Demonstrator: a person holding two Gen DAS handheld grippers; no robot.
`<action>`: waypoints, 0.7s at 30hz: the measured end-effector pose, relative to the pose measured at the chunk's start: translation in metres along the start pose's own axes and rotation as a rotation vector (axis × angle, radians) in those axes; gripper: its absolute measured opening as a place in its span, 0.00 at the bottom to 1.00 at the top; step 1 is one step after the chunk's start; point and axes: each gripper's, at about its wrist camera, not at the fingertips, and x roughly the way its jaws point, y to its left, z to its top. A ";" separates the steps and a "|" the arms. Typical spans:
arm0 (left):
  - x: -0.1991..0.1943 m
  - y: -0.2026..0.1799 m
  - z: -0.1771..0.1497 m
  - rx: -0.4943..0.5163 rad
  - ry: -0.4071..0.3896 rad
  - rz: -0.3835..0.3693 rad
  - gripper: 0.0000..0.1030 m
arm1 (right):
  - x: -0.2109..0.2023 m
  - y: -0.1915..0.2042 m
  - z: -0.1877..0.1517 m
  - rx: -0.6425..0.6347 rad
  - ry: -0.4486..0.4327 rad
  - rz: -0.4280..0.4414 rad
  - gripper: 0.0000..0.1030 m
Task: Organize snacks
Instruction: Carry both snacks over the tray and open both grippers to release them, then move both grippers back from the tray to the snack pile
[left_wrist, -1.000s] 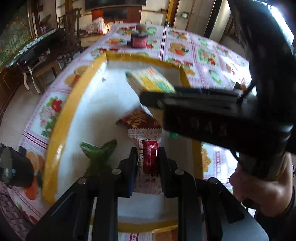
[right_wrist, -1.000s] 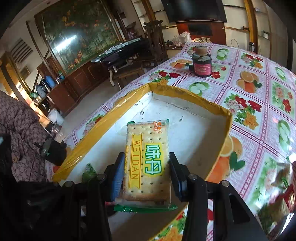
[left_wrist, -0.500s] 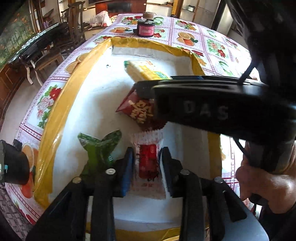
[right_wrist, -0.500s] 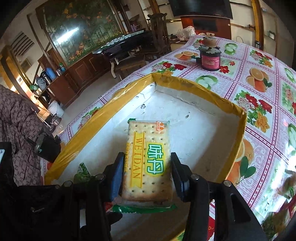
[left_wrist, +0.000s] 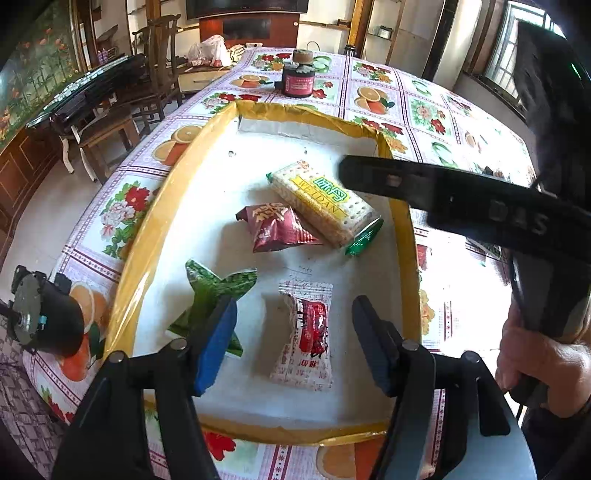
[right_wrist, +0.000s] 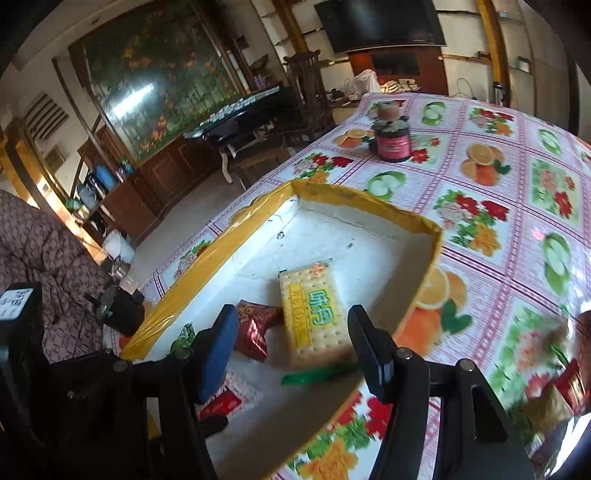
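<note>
Both tools, left tool (left_wrist: 291, 332) and right tool (right_wrist: 290, 347), gape over four snacks in the tray (left_wrist: 147, 236).

wooden chairs (left_wrist: 155, 70) | floral mural (right_wrist: 155, 77) | wall TV (right_wrist: 380, 26) | sunlit window (left_wrist: 517, 55)

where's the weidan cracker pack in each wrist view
Left wrist: cracker pack lies in the tray, upper middle, beside the dark red packet.
Right wrist: cracker pack lies lower middle, just beyond the open fingers.
Shared landmark: the dark jar on the tablecloth beyond the tray.
</note>
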 end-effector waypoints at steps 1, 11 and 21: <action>-0.001 -0.001 0.000 0.001 -0.001 -0.002 0.65 | -0.005 -0.004 -0.002 0.014 -0.007 0.001 0.59; -0.013 -0.018 -0.002 0.019 -0.011 -0.013 0.65 | -0.053 -0.035 -0.029 0.125 -0.080 -0.012 0.60; -0.028 -0.050 -0.005 0.059 -0.023 -0.052 0.66 | -0.112 -0.065 -0.063 0.226 -0.172 -0.060 0.62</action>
